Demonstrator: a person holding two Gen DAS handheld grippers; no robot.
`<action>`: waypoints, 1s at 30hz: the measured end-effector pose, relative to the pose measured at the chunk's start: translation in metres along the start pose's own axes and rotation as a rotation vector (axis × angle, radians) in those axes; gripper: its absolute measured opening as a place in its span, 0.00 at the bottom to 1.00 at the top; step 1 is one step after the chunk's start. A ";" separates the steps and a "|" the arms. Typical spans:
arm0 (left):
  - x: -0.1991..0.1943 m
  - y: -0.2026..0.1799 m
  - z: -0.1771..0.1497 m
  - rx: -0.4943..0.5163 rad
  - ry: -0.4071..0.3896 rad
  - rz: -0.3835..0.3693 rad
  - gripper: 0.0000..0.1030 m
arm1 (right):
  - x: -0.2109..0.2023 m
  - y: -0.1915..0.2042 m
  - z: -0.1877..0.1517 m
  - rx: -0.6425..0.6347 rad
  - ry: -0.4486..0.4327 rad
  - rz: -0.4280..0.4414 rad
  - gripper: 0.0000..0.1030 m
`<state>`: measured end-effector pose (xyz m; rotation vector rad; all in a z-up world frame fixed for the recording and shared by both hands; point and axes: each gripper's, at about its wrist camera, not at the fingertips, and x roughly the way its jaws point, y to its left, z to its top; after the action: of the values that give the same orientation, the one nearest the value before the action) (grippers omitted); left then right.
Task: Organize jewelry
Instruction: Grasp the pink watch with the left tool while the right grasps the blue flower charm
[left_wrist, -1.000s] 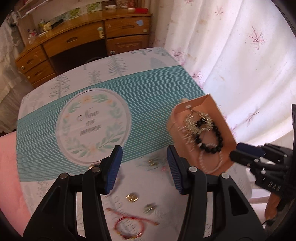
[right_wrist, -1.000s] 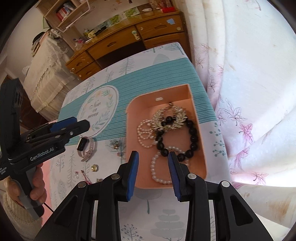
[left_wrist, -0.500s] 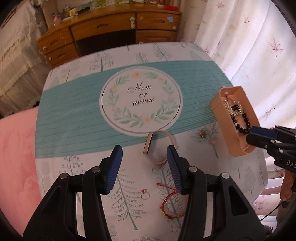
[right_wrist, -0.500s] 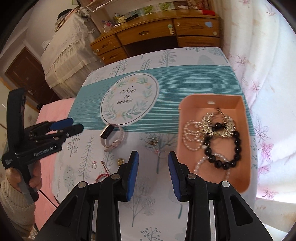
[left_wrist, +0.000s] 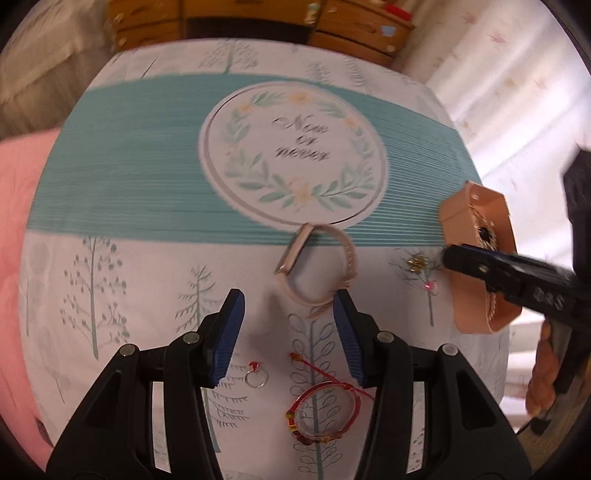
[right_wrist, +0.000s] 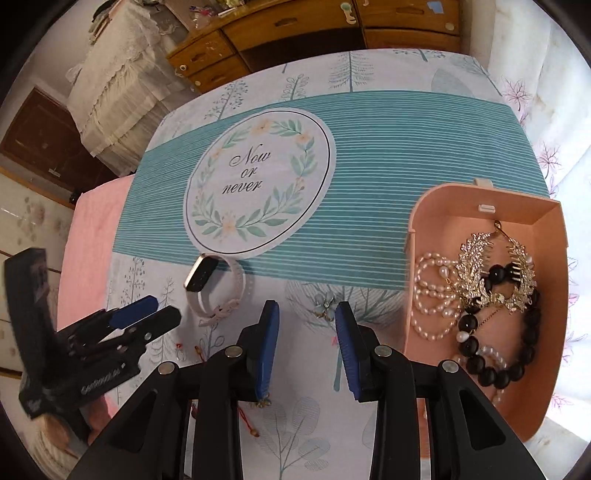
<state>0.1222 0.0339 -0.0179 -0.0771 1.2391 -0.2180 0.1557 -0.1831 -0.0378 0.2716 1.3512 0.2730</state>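
Observation:
A pale pink smartwatch (left_wrist: 317, 269) lies on the tablecloth just ahead of my open, empty left gripper (left_wrist: 290, 301); it also shows in the right wrist view (right_wrist: 218, 286). A silver ring (left_wrist: 256, 376) and a red cord bracelet (left_wrist: 323, 413) lie below the left fingers. A small flower brooch (right_wrist: 325, 306) lies just ahead of my open, empty right gripper (right_wrist: 306, 314). The peach tray (right_wrist: 546, 221) at the right holds pearl strands (right_wrist: 432, 291), a black bead bracelet (right_wrist: 502, 354) and a gold leaf piece (right_wrist: 480, 266).
The table has a teal striped cloth with a round "Now or never" print (right_wrist: 255, 177). A wooden desk with drawers (right_wrist: 314, 26) stands behind it. A floral curtain (left_wrist: 517, 74) hangs at the right. A pink bed (left_wrist: 14, 192) lies at the left.
Both grippers have swung left, from over the tray toward the table's middle. The left gripper has come down close to the smartwatch. Both stay open.

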 end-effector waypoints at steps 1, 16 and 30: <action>-0.002 -0.007 0.001 0.050 -0.001 -0.005 0.45 | 0.003 0.000 0.002 0.002 0.010 -0.006 0.31; 0.029 -0.059 0.004 0.482 0.070 0.009 0.45 | 0.051 0.009 0.006 -0.068 0.088 -0.177 0.18; 0.064 -0.062 0.008 0.485 0.148 0.042 0.06 | -0.013 0.001 -0.006 -0.069 -0.068 -0.107 0.17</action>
<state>0.1416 -0.0399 -0.0641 0.3900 1.3024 -0.4887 0.1474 -0.1862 -0.0262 0.1488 1.2821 0.2189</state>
